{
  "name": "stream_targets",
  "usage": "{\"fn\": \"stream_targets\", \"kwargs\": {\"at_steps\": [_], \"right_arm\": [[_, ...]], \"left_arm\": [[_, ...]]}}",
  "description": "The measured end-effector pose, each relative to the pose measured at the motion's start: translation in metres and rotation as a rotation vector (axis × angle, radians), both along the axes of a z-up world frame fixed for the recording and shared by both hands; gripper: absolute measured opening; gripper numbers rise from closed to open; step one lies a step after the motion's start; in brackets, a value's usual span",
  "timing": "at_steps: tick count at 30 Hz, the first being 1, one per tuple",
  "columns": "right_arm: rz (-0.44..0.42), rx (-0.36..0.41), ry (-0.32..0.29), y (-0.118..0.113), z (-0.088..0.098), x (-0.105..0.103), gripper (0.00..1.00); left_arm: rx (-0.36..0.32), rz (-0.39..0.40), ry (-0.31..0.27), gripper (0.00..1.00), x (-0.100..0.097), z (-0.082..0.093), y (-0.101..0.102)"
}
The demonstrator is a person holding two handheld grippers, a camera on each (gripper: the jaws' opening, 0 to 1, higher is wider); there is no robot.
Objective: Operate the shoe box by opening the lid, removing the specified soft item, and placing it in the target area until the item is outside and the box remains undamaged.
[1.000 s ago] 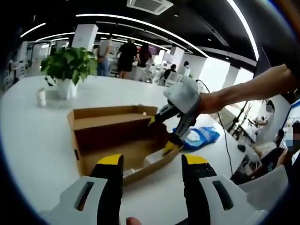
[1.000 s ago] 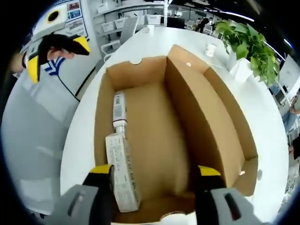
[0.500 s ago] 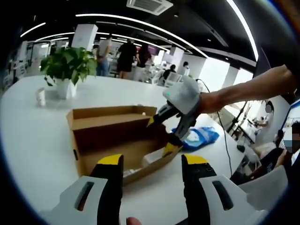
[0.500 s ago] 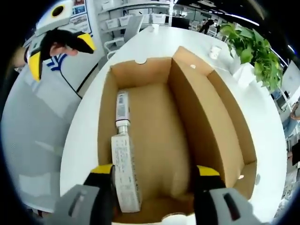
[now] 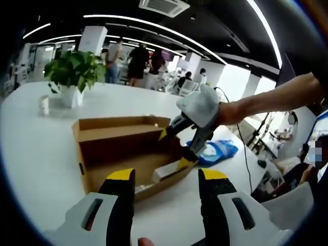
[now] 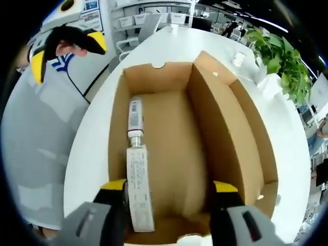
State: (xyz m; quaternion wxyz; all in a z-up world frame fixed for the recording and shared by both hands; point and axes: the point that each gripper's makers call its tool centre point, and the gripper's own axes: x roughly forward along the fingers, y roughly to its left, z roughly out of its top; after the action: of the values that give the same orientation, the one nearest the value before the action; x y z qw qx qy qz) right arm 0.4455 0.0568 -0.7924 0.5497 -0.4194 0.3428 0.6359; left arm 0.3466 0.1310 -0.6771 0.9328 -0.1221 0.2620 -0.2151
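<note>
Your right gripper (image 6: 166, 188) hangs over the near end of the open shoe box (image 6: 225, 128) with its jaws spread wide and nothing between them. The left fingertip (image 6: 114, 185) sits just beside the near end of the white carton (image 6: 139, 187) that lies along the left wall on the box floor. Beyond the carton, in line with it, lies a slim tube (image 6: 134, 114) with a label. The rest of the floor is bare cardboard, and the lid flap (image 6: 245, 117) stands open on the right.

Which of these is the soft item you cannot tell from here; neither looks clearly soft. In the left gripper view, a blue and white pouch (image 5: 219, 149) lies on the white table (image 5: 41, 148) just past the box's far right side, already outside.

If the carton or tube is your target, shift the right gripper left until the jaws straddle it, come straight down, and close gently on its long sides. Keep the left fingertip off the box wall so you do not crease it, and lift vertically.

Your left gripper (image 5: 166, 177) waits near the box's front, jaws apart and empty. Use it to steady the box (image 5: 114, 148) if it slides.
</note>
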Motion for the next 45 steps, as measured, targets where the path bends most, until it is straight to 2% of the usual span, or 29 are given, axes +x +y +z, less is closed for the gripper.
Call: {"fn": "stream_targets", "kwargs": {"at_steps": [9,15,17,23,26,31,38,45], "right_arm": [[0.031,-0.034,-0.034,0.004,-0.008,0.0,0.59],[0.031,-0.053,-0.023,0.005,-0.013,-0.004,0.54],[-0.003,-0.069,-0.009,0.004,-0.018,-0.004,0.51],[-0.018,-0.125,0.005,0.0,-0.029,-0.01,0.4],[0.007,-0.183,-0.008,-0.008,-0.037,-0.014,0.34],[0.014,-0.215,0.015,-0.012,-0.04,-0.023,0.19],[-0.012,-0.165,0.014,-0.009,-0.035,-0.027,0.17],[-0.059,-0.12,0.029,-0.005,-0.03,-0.017,0.17]], "left_arm": [[0.002,0.001,-0.001,0.5,-0.001,0.001,-0.001],[-0.027,0.011,-0.006,0.5,0.002,0.003,0.001],[-0.026,0.01,-0.006,0.5,0.002,0.002,0.001],[-0.02,0.008,-0.002,0.5,0.003,-0.001,0.003],[-0.02,0.012,-0.002,0.5,0.002,-0.001,0.004],[-0.019,0.014,0.001,0.5,0.001,0.0,0.003],[-0.02,0.008,-0.001,0.5,0.002,0.001,0.001],[-0.011,-0.001,0.004,0.49,0.002,-0.002,0.0]]}}
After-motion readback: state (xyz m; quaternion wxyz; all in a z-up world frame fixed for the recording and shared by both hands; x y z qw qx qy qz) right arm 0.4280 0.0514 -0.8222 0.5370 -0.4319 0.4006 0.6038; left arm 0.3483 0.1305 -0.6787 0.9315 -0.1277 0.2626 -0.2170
